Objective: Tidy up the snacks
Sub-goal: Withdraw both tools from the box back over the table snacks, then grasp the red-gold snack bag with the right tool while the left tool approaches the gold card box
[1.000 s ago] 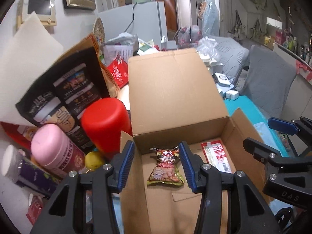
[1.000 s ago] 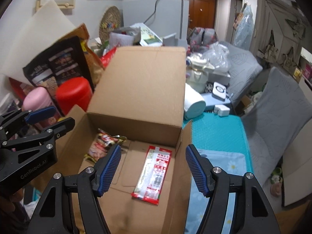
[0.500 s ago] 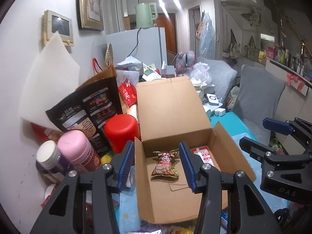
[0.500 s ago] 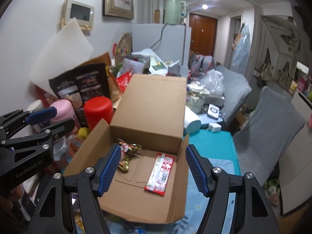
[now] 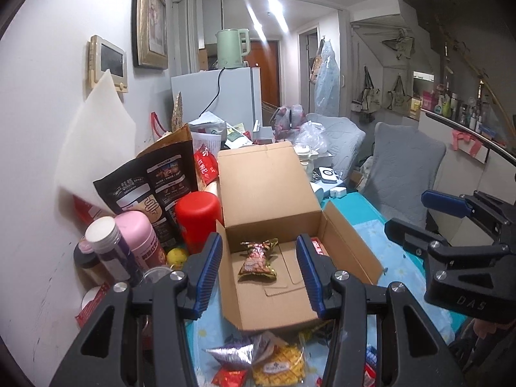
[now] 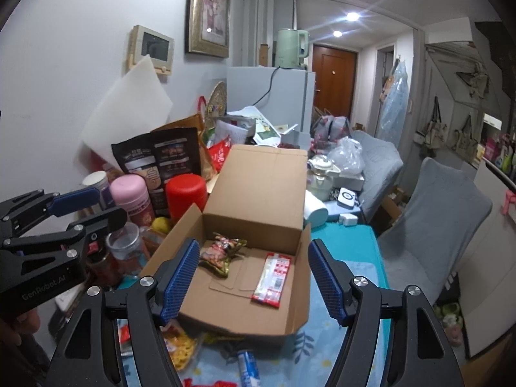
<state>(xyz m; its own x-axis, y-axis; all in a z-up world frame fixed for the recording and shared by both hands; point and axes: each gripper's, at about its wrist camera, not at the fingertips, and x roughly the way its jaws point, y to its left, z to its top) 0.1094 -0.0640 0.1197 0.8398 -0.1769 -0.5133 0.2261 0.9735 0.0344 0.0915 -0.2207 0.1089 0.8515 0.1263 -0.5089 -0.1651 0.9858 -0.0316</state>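
Left wrist view: my left gripper (image 5: pixel 259 269) hangs empty, jaws fairly narrow, above the cardboard box's (image 5: pixel 350 245) near edge; the peanut packet (image 5: pixel 258 259) lies beyond, on the box floor by its back-left corner. My right gripper (image 6: pixel 251 279), wider and empty, frames the red sachet (image 6: pixel 273 275) near the box's right wall.

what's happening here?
A person holds two handheld grippers over an open cardboard box. Both the left gripper and the right gripper are open and empty. The box holds a peanut snack packet and a red-and-white sachet. More loose snacks lie on the blue tablecloth in front, not yet boxed.
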